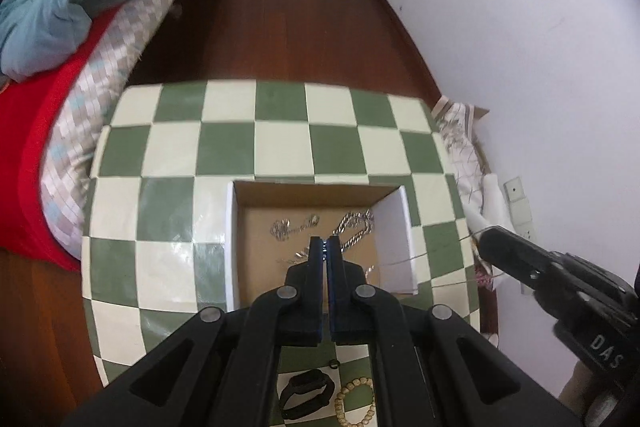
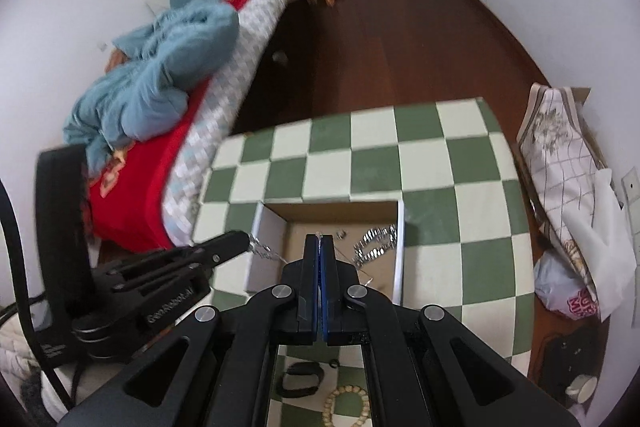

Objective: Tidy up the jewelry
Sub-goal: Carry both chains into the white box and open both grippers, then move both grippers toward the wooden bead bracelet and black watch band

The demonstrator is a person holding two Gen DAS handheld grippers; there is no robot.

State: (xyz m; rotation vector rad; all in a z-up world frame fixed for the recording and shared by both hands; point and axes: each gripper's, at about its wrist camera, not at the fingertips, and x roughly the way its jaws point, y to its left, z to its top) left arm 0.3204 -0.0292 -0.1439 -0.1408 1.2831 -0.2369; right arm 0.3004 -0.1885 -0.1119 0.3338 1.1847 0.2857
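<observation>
A thin silver chain (image 1: 404,259) is stretched between my two grippers above an open cardboard box (image 1: 320,193) with white walls. My left gripper (image 1: 325,239) is shut on one end of the chain; it also shows in the right wrist view (image 2: 245,237) with chain (image 2: 266,251) hanging from it. My right gripper (image 2: 319,237) is shut on the other end, and shows in the left wrist view (image 1: 482,235). Silver necklaces (image 1: 356,225) lie in the box (image 2: 332,209). A black band (image 1: 306,393) and a beaded bracelet (image 1: 356,403) lie on the table near me.
The box stands on a green-and-white checkered table (image 1: 256,143). A bed (image 1: 60,107) with a blue quilt is on the left. A white wall and bags (image 2: 568,187) are on the right. Dark wood floor (image 1: 300,27) lies beyond the table.
</observation>
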